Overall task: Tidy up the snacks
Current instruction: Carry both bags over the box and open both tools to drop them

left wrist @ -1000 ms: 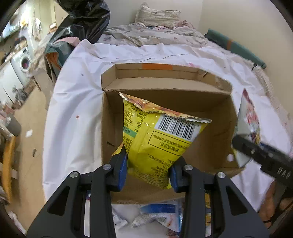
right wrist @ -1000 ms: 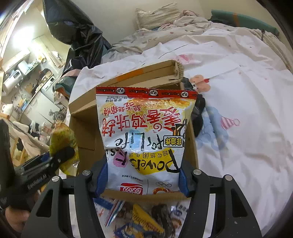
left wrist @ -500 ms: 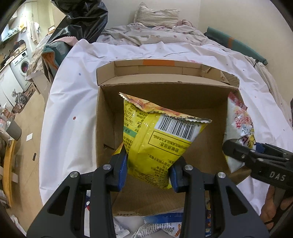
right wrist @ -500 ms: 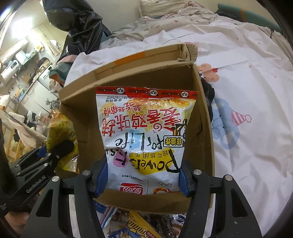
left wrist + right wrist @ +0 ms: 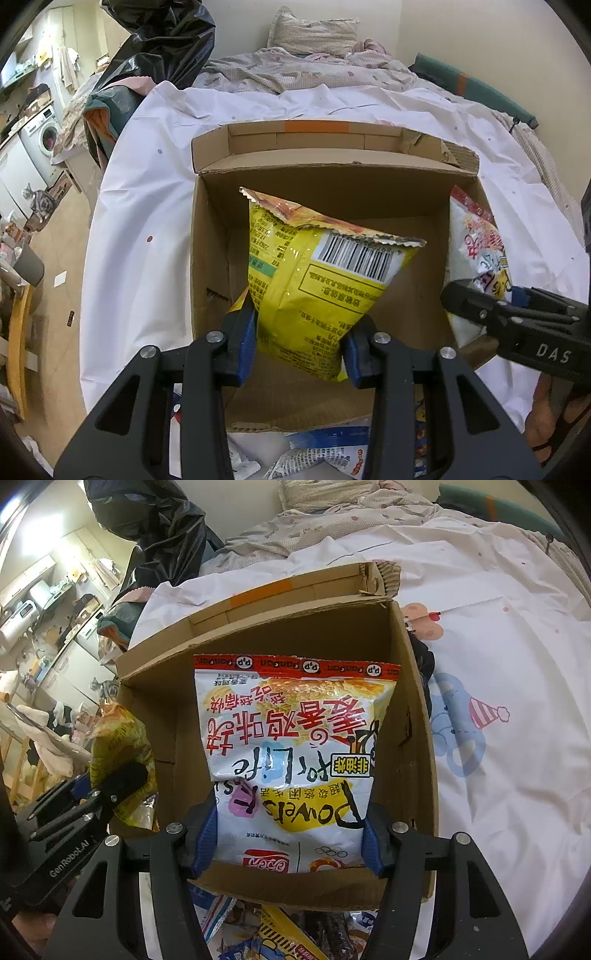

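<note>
An open cardboard box (image 5: pixel 210 236) (image 5: pixel 413 738) stands on a white sheet. My left gripper (image 5: pixel 301 349) is shut on a yellow snack bag (image 5: pixel 321 284) and holds it over the box's inside. That bag shows at the left in the right wrist view as the yellow snack bag (image 5: pixel 122 746). My right gripper (image 5: pixel 290 840) is shut on a white and red snack bag (image 5: pixel 291 746), held inside the box near its right wall. In the left wrist view that white and red snack bag (image 5: pixel 476 251) hangs at the right, with the other gripper's black body below it.
Several loose snack packets (image 5: pixel 317 450) (image 5: pixel 280 930) lie on the sheet in front of the box. A black plastic bag (image 5: pixel 162 40) and bedding (image 5: pixel 314 62) sit behind. The bed's left edge drops to a floor with a washing machine (image 5: pixel 42 136).
Both bags have come down and forward over the box. The box now looks larger and nearer, and the white and red bag has moved inside its right wall.
</note>
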Action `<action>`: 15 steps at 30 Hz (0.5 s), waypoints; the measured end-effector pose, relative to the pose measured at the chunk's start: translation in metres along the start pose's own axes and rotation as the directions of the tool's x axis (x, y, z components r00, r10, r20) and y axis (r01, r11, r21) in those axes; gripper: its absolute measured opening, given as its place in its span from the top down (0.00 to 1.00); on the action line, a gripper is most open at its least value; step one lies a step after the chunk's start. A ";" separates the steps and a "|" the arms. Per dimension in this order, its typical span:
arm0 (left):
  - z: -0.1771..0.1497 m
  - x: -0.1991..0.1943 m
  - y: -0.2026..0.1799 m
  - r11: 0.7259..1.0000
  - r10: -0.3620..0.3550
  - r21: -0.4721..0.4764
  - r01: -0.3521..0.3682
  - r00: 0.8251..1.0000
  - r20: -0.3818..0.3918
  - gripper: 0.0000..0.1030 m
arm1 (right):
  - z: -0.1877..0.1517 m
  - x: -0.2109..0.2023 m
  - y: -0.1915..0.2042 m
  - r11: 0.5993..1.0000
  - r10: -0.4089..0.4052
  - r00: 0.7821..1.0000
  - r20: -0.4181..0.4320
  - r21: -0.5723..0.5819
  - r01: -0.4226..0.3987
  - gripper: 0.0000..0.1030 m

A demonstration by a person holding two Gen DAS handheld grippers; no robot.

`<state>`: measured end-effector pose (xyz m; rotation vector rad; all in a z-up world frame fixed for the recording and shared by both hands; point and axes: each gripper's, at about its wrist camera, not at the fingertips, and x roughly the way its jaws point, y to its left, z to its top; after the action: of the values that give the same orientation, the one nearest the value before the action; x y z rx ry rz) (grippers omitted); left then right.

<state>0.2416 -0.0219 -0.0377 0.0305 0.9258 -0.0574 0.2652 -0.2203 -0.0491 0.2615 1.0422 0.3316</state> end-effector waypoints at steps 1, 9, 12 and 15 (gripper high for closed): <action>0.000 0.000 -0.001 1.000 0.009 0.006 -0.009 1.000 0.000 0.66 | 0.000 0.000 0.000 1.000 -0.002 1.000 -0.001 -0.002 0.002 0.36; -0.003 -0.006 -0.003 1.000 0.011 0.019 -0.012 1.000 0.017 0.45 | 0.000 -0.003 0.000 1.000 0.007 1.000 0.018 0.009 -0.007 0.36; -0.003 -0.009 -0.003 0.999 0.033 0.025 -0.034 0.999 0.033 0.26 | -0.002 -0.006 0.000 1.000 -0.001 0.999 0.034 0.010 0.000 0.31; -0.002 -0.013 -0.001 1.000 0.023 0.012 -0.023 0.999 0.048 0.15 | -0.004 -0.010 0.001 1.000 0.010 0.998 0.058 0.005 -0.011 0.17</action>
<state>0.2316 -0.0227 -0.0287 0.0516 0.8773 -0.0426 0.2570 -0.2225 -0.0428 0.2802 0.9852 0.3289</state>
